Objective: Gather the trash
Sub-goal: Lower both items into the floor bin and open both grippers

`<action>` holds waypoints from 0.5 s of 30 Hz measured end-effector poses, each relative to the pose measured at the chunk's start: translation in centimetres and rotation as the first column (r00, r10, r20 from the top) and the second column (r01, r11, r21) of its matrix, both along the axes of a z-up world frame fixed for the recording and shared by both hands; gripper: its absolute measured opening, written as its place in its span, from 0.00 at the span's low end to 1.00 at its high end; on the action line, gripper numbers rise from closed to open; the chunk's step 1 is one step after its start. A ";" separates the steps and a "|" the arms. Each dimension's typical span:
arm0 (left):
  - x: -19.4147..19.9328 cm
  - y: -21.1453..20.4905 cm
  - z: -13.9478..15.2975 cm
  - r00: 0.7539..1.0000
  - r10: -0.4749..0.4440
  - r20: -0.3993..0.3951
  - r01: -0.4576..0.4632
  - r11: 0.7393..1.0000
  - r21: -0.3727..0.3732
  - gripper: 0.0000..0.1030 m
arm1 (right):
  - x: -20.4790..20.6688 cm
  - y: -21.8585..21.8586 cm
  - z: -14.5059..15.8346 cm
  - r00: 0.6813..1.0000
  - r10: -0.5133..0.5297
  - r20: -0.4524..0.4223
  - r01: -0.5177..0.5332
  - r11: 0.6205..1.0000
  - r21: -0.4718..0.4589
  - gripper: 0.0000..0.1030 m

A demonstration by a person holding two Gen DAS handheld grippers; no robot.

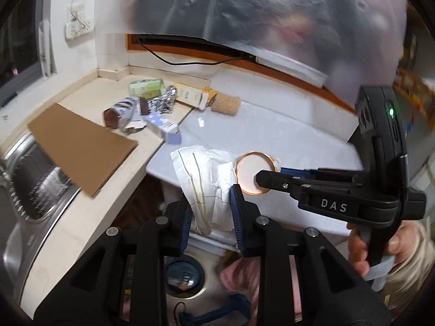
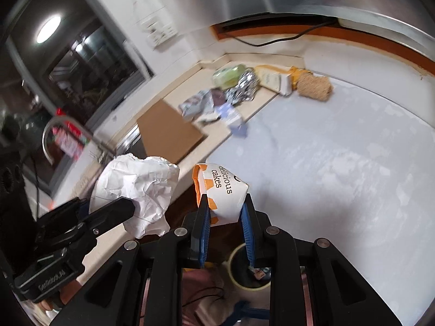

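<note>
Above the worktop edge, my left tongs are clamped on a crumpled paper, and my right tongs are clamped on a cake cup printed "delicious cakes". Motion blur smears the rest of the trash at 11 o'clock: a foil ball, a green packet, a yellow box and a cardboard sheet. Below, at 6 o'clock, a bin is half hidden behind my tongs. A clear plastic sheet hides the wall at 12 o'clock.
</note>
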State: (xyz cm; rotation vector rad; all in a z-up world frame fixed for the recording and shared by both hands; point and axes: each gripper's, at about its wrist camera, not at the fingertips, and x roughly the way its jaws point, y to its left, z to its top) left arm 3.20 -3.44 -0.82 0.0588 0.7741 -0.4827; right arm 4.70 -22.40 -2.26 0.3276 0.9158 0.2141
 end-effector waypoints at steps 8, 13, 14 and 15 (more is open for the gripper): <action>-5.3 1.8 -6.2 0.999 0.038 0.015 -0.039 0.997 0.068 0.23 | -4.9 6.0 -4.1 0.998 0.058 0.034 -0.053 0.988 -0.148 0.21; -5.8 3.2 -11.6 0.995 0.072 -0.074 -0.068 0.996 0.065 0.23 | -6.4 8.3 -8.5 0.996 0.085 -0.016 -0.087 0.975 -0.205 0.21; -5.9 3.5 -13.0 0.993 0.082 -0.088 -0.076 0.994 0.077 0.23 | -6.4 8.5 -9.6 0.996 0.087 -0.031 -0.091 0.974 -0.207 0.21; -5.9 3.8 -14.0 0.992 0.088 -0.095 -0.080 0.993 0.085 0.23 | -6.7 8.8 -11.1 0.995 0.087 -0.050 -0.096 0.973 -0.211 0.21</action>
